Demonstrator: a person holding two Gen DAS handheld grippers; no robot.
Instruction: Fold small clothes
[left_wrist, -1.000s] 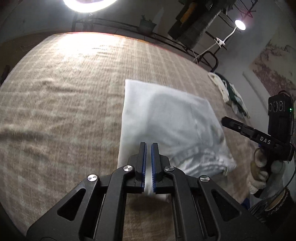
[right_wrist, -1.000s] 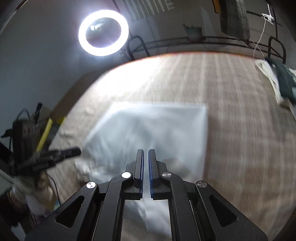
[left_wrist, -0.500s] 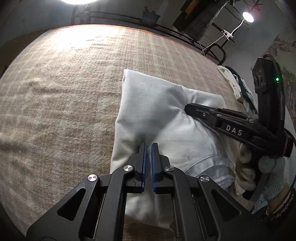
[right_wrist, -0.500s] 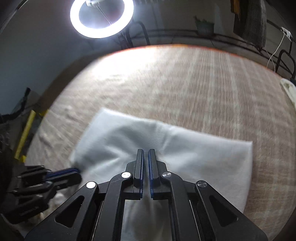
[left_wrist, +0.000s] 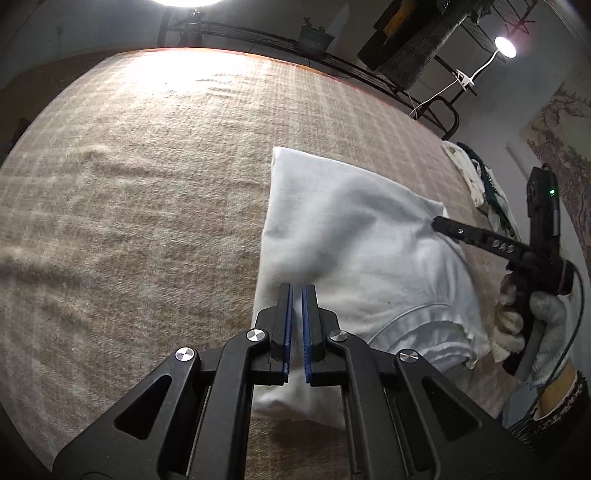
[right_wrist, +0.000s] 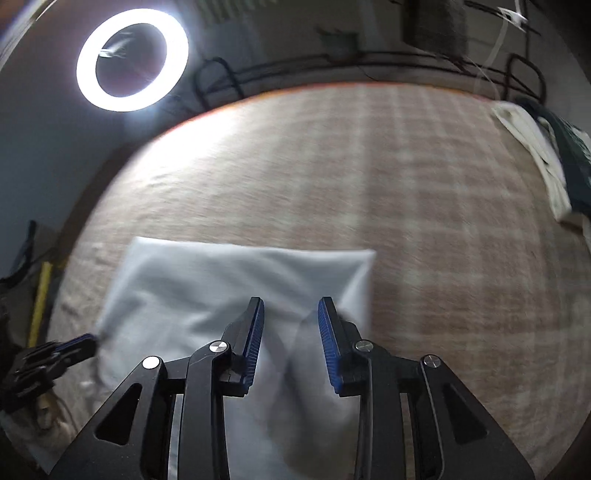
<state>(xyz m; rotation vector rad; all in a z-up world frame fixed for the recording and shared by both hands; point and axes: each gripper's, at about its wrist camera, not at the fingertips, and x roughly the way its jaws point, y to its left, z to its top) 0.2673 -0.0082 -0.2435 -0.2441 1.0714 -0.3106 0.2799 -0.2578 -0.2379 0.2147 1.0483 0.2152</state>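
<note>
A white folded garment (left_wrist: 354, 251) lies on the beige checked cloth, its waistband toward the near right edge. It also shows in the right wrist view (right_wrist: 221, 291). My left gripper (left_wrist: 297, 291) is shut and empty, hovering over the garment's near left part. My right gripper (right_wrist: 291, 306) is open over the garment's right half, nothing between its fingers. In the left wrist view the right gripper (left_wrist: 439, 223) comes in from the right with its tip at the garment's right edge. In the right wrist view the left gripper (right_wrist: 79, 341) shows at the lower left.
The beige checked cloth (left_wrist: 140, 206) covers the whole surface. A pile of white and dark green clothes (left_wrist: 480, 181) lies at the far right edge, also seen in the right wrist view (right_wrist: 546, 147). A ring light (right_wrist: 131, 61) and a metal rail stand behind the far edge.
My right gripper has opened and pulled back toward the garment's right edge. My left gripper stays shut and has shifted a little over the garment.
</note>
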